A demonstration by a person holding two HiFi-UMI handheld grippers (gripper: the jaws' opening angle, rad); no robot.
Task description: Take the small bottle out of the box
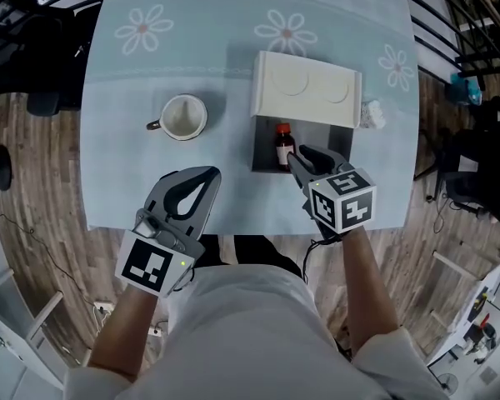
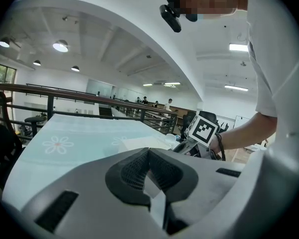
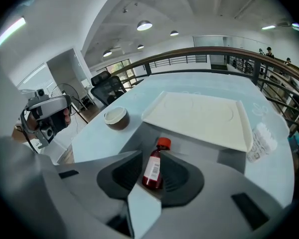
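Observation:
A small brown bottle [image 1: 283,147] with a red cap and white label stands at the near left of the open grey box [image 1: 321,140]. The box's white lid [image 1: 304,86] is folded back behind it. My right gripper [image 1: 298,155] points steeply down at the box's near edge, jaws apart. In the right gripper view the bottle [image 3: 152,174] shows in the gap of the right gripper [image 3: 153,158], and the pads do not press on it. My left gripper [image 1: 210,175] hovers shut and empty over the table's front edge, left of the box; its jaws [image 2: 148,153] meet.
A white cup [image 1: 183,117] stands left of the box on the light blue flowered tablecloth [image 1: 142,73]. A crumpled clear wrapper [image 1: 372,113] lies by the lid's right corner. Chairs and a railing surround the table on a wooden floor.

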